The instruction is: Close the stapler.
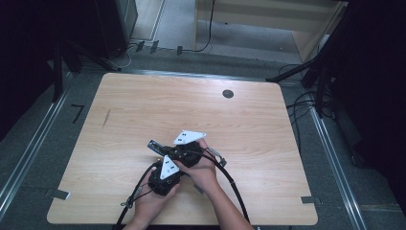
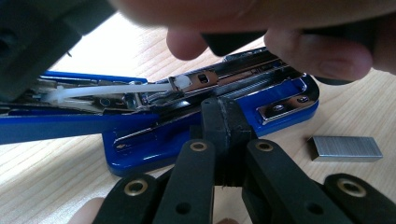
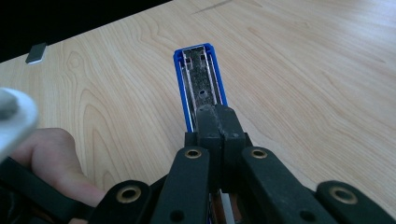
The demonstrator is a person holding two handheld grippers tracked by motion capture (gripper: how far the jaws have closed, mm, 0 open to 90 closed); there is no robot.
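A blue stapler [image 2: 140, 149] lies opened out on the wooden table [image 1: 249, 124], its metal staple channel [image 2: 243, 81] exposed. My left gripper [image 2: 224, 109] is shut, its jaws pressed together at the middle of the stapler's base. My right gripper [image 3: 217, 114] is shut on the stapler's lid [image 3: 201, 79], which sticks out ahead of the jaws with its metal inside facing up. In the high view both grippers [image 1: 178, 155] [image 1: 165, 147] meet near the front middle of the table, and the lid's tip [image 1: 154, 143] pokes out to the left. A strip of staples [image 2: 344, 148] lies beside the base.
The person's fingers [image 2: 322, 51] hover just above the stapler. A round dark grommet [image 1: 228, 94] sits at the back of the table. Tape patches [image 1: 60, 194] [image 1: 309, 200] mark the front corners. Cables trail from both grippers toward the front edge.
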